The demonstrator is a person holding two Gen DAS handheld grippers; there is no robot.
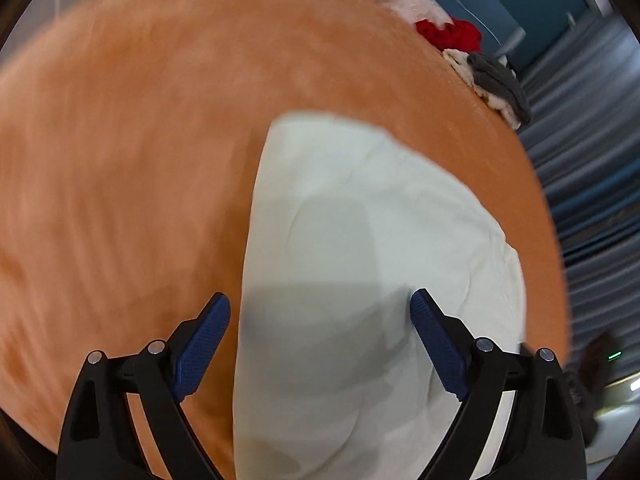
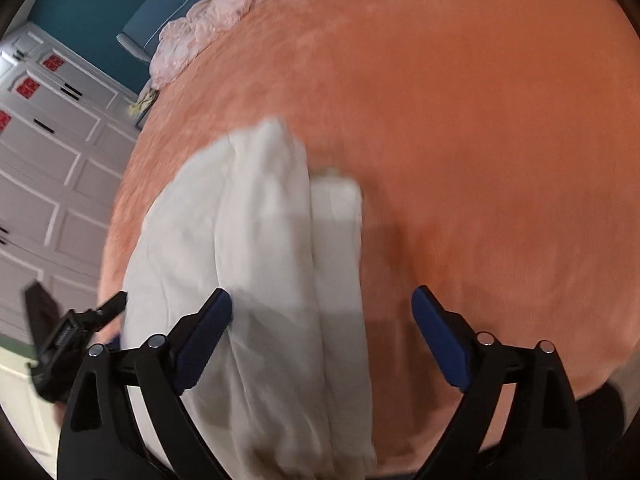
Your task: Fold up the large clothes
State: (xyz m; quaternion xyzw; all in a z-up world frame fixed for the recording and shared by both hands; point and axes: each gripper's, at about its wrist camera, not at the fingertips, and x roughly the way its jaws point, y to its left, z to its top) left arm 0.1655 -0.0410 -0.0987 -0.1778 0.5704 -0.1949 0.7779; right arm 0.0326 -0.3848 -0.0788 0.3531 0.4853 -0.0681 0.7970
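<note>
Left gripper (image 1: 320, 308) hangs wide open over the white cloth (image 1: 360, 260), holding nothing. That folded cloth lies on the orange bed (image 1: 140, 160). Right gripper (image 2: 322, 304) is wide open too, above the cloth's near right edge.

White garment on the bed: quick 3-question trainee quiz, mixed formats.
1. True or false: the left gripper is clamped on the white garment.
2. Multiple choice: the white garment lies on A) an orange blanket B) a wooden floor C) a glass desk.
3. Fill in: at the blanket's far edge, next to the grey and cream clothes, sits a ____ garment.

Key: 1 false, both it and the right gripper are open; 2 A; 3 red.
</note>
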